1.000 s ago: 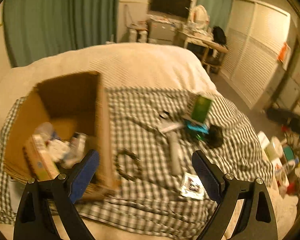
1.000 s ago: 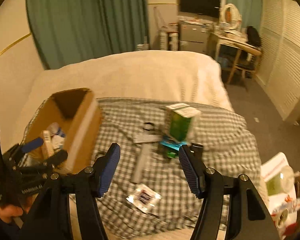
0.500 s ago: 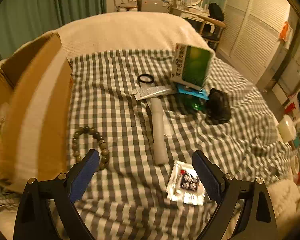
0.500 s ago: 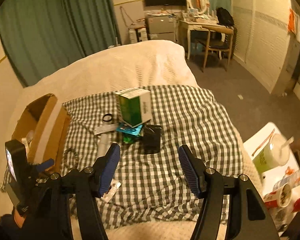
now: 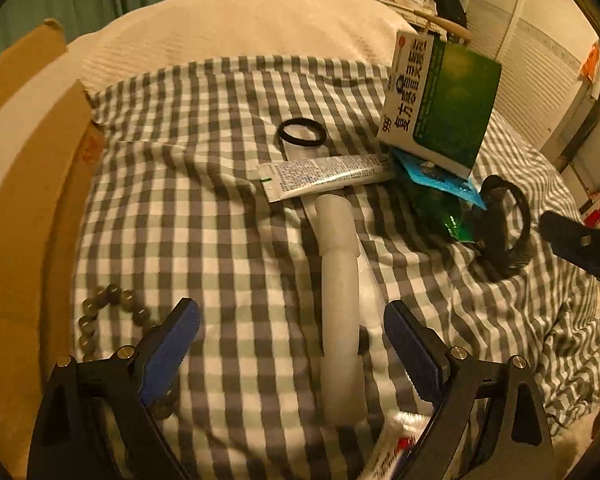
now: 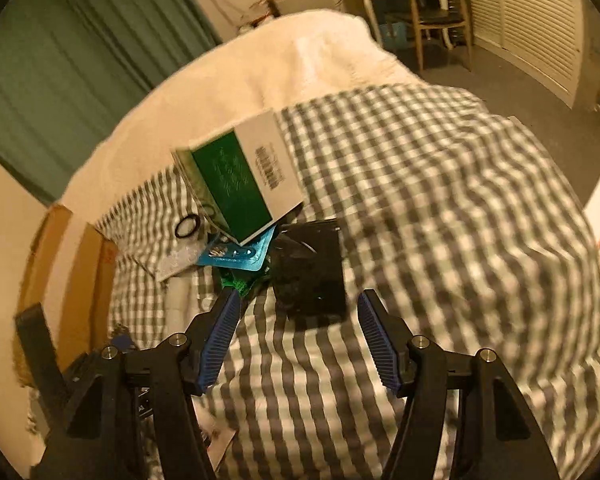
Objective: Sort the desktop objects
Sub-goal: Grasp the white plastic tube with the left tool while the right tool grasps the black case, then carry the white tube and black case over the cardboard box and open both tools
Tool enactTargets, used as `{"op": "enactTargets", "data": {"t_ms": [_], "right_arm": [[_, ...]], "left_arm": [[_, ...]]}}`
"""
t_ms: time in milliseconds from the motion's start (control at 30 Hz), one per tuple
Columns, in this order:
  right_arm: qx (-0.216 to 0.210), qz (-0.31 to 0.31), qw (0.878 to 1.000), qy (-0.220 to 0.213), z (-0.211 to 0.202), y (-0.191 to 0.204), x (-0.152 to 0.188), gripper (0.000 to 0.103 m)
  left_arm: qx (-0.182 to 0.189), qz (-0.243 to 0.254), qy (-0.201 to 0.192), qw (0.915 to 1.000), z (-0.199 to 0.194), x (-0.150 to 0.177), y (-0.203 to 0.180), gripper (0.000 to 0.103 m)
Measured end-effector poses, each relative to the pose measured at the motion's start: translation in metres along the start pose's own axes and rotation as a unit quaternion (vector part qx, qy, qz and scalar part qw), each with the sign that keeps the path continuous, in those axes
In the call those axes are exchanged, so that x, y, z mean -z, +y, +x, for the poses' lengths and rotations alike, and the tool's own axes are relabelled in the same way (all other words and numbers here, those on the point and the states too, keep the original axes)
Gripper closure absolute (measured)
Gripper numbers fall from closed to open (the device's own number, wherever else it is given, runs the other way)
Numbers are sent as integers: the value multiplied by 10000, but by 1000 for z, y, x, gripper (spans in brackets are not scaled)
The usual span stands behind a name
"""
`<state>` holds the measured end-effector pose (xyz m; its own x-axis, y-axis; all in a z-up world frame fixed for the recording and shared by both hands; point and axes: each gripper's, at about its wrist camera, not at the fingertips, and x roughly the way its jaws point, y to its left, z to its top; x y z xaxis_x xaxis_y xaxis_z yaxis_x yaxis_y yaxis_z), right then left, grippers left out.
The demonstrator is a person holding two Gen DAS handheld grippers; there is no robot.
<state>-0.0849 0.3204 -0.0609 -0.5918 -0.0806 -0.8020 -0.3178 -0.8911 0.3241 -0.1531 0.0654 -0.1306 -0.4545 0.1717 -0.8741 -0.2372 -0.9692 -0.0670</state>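
Both tongs stand open and empty above a bed covered with a checked cloth (image 5: 228,184). The left tongs (image 5: 292,326) straddle the near end of a long white translucent tube (image 5: 338,300), pads clear of it on both sides. The right tongs (image 6: 298,316) hover just short of a black flat object (image 6: 310,268); nothing lies between their pads.

Location of items:
- White translucent tube: lengthwise down the middle of the cloth, far end under a small printed squeeze tube (image 5: 324,176).
- Black hair ring (image 5: 301,132): just beyond the squeeze tube.
- Green and white box (image 5: 440,100): tilted, propped on a blue packet (image 5: 436,178) and a green foil item (image 5: 440,212).
- Bead bracelet (image 5: 112,308): near the left pad, beside the cardboard box (image 5: 24,184) at the left edge, the likely destination.
- A small sachet (image 5: 392,440): partly hidden beneath the left tongs.

Handling assessment:
- The white tube appears rigid, light and smooth. Grip across its width near mid-length; an end grip is likely to let it pivot or slip.
- The green and white box is probably light card. Grip across its narrow faces with moderate force; lifting it may disturb the packets beneath.
- The black object looks flat and glossy, hence slippery. The soft bedding should allow a pad to press under one edge.
- The bracelet is limp; pinch one strand and expect it to dangle
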Motion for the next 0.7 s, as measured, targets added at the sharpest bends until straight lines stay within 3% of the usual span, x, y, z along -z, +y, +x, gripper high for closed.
{"op": "enactTargets", "data": {"t_ms": [100, 200, 333, 400, 433, 700], "right_arm": [[280, -331, 9989, 201, 23, 10, -2, 42], [502, -388, 9976, 283, 36, 12, -4, 42], [812, -579, 9942, 396, 49, 13, -4, 42], [863, -573, 9932, 530, 55, 11, -2, 47], [899, -602, 9926, 561, 57, 11, -1, 56], [829, -787, 9925, 431, 44, 16, 12, 56]], "left_arm": [[146, 80, 155, 9997, 13, -2, -2, 24], [367, 16, 71, 9993, 12, -2, 3, 39], [634, 215, 114, 9977, 6, 0, 1, 69], [733, 272, 155, 9968, 4, 3, 2, 81], [747, 292, 159, 9967, 3, 4, 1, 86], [797, 158, 40, 9967, -20, 9, 15, 88]]}}
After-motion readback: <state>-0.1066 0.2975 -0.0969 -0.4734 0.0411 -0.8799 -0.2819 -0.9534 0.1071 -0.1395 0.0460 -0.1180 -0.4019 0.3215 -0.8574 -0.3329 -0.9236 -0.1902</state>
